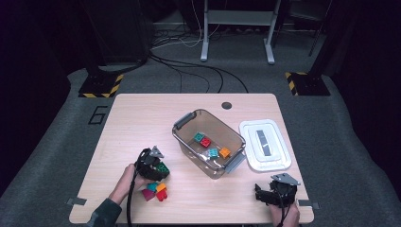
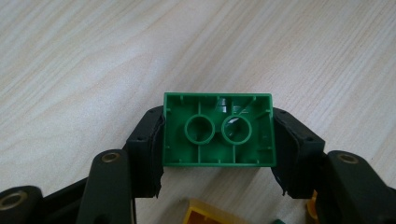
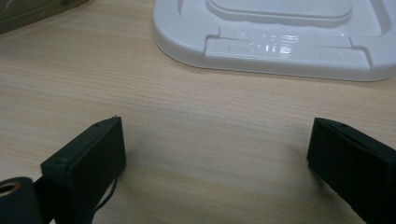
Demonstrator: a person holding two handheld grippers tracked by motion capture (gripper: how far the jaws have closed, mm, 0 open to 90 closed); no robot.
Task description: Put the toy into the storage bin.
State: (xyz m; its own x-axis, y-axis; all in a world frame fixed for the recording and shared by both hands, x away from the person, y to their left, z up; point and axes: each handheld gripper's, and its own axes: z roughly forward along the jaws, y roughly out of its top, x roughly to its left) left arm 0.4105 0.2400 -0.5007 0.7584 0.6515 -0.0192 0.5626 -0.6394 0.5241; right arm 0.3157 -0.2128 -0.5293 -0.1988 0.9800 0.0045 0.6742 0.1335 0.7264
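Green brick (image 2: 218, 129) sits pinched between the jaws of your left gripper (image 1: 158, 169), over the table (image 1: 132, 123) at about 7 o'clock from the clear bin (image 1: 208, 142). In the left gripper view you see the brick's hollow underside with two round tubes, both pads pressing its short ends, and bare wood beyond it. The high view adds what that close look leaves out: a small heap of loose bricks (image 1: 156, 191) lies just under and beside your left hand (image 1: 126, 178), near the table's front edge, with wide open tabletop at your 9 to 12 o'clock. A yellow brick (image 2: 210, 213) shows at the bottom of the left gripper view.

Moving right, the bin stands at the table's middle, turned on a slant, holding teal, red and orange bricks (image 1: 211, 146). Its white lid (image 1: 264, 144) lies flat at the bin's 3 o'clock, just beside it.

Your right gripper (image 1: 273, 193) rests near the front right corner, at the lid's 6 o'clock, close to the table edge. The right gripper view shows its jaws spread wide with nothing between them, bare wood ahead, and the lid's rim across the top.
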